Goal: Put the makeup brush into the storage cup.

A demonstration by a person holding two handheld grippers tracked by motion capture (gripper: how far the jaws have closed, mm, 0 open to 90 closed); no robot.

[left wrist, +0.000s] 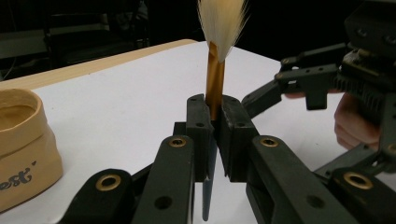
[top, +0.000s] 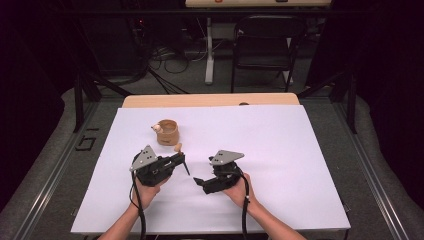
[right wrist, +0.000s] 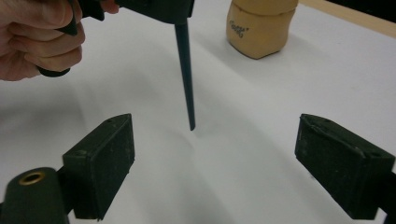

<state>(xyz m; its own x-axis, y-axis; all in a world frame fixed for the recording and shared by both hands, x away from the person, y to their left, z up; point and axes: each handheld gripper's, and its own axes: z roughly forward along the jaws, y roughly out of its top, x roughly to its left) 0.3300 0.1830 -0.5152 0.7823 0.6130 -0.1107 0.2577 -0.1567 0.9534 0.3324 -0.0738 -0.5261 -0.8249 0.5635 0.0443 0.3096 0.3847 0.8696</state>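
A brush with white bristles, a gold ferrule and a thin dark handle stands nearly upright. My left gripper is shut on it just below the ferrule. In the high view the left gripper sits left of centre, with the brush poking out above and below its jaws. My right gripper is open, its pads wide apart on either side of the handle tip and a little short of it. From above, the right gripper lies just right of the left one.
A tan soft-walled cup with printed lettering stands behind the left gripper; something small and pale rests at its rim. The white sheet covers a wooden table. A chair and cables lie beyond the far edge.
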